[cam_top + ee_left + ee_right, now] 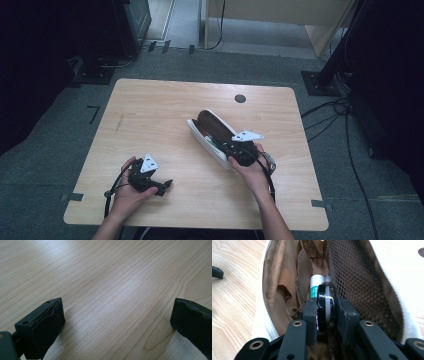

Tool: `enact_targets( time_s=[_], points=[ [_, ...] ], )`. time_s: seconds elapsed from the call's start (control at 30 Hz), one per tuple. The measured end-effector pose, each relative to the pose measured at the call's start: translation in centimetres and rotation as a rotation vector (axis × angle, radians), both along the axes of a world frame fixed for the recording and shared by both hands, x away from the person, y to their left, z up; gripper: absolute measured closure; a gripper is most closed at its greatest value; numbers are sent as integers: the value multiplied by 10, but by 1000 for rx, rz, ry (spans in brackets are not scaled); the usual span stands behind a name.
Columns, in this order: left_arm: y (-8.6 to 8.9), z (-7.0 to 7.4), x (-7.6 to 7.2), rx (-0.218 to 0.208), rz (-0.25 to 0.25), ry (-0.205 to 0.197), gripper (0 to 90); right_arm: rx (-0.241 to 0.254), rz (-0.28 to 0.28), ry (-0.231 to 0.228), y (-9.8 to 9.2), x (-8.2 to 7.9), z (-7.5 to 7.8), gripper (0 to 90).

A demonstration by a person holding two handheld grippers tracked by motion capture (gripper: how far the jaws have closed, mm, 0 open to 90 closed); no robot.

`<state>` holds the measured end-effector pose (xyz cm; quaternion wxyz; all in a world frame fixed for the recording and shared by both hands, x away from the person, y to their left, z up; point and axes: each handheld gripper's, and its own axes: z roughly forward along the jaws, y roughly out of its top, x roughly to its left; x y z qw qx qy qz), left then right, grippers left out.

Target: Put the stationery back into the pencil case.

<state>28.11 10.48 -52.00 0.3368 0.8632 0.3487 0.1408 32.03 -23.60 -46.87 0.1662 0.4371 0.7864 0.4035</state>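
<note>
A white zip pouch (204, 137) with brown lining (284, 282) lies open in the middle of the wooden table (160, 110). My right gripper (231, 146) reaches into its mouth, shut on a black round compact with a pale band (326, 298), held on edge between the pads. Just behind the compact a white and green tube (315, 282) stands inside the pouch, next to a brown mesh pocket (354, 277). My left gripper (165, 186) rests low at the table's front left. In the left gripper view it (117, 320) is open, with bare wood between its jaws.
A dark round cable hole (240, 98) sits in the table top behind the pouch. Grey carpet surrounds the table, with black stands and cables (345, 125) on the right and dark equipment (130, 25) at the back left.
</note>
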Motion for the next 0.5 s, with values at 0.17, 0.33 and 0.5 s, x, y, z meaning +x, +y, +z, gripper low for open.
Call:
enact_targets(
  time_s=[0.17, 0.33, 0.5],
  points=[
    [0, 0, 0, 0, -1, 0, 0, 9, -7, -20, -3, -2, 3, 698],
    [0, 0, 0, 0, -2, 0, 0, 26, -23, -60, -8, -6, 13, 680],
    [0, 0, 0, 0, -2, -1, 0, 49, -19, -103, -13, -12, 27, 659]
  ],
)
